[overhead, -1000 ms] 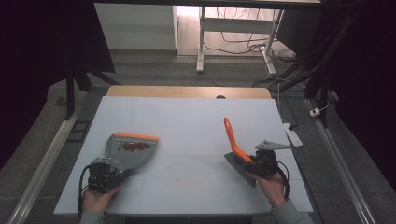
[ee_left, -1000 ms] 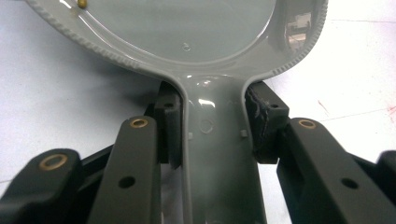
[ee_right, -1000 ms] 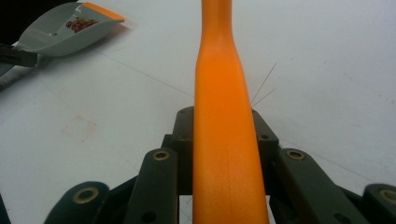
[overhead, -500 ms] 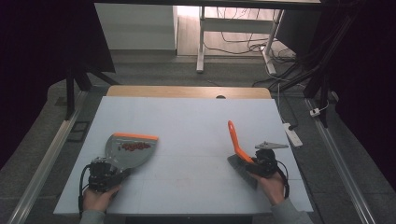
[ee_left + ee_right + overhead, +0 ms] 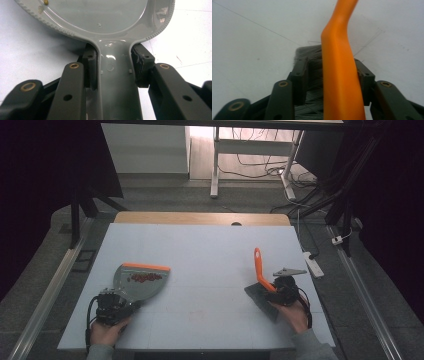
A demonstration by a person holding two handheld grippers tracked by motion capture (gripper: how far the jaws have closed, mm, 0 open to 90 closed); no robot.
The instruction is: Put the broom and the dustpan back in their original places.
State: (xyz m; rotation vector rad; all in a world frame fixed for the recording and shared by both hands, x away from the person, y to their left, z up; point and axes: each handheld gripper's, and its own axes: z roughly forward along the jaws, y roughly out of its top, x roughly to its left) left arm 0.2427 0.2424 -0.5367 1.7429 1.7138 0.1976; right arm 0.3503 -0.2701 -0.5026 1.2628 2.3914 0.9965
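On the worktop point(image 5: 200, 250), my left hand-held gripper point(image 5: 111, 304) clamps the dustpan point(image 5: 140, 279) handle, red crumbs point(image 5: 145, 277) already inside. My right hand-held gripper point(image 5: 281, 289), closed on the brush point(image 5: 262, 285), has drawn back right and lowered it; sweeping looks finished.

From up high, the little red bits point(image 5: 145, 277) in the dustpan point(image 5: 137, 282) are way too small to tell what they are. The left tool point(image 5: 114, 304) mostly covers the pan's handle. In the left gripper view the dustpan point(image 5: 100, 22) is chopped off by the top edge. The right gripper view cuts the orange brush handle point(image 5: 340, 75) top and bottom, and it hides most of the grey bristles point(image 5: 310, 53). The person's forearms run off the bottom of the high view.
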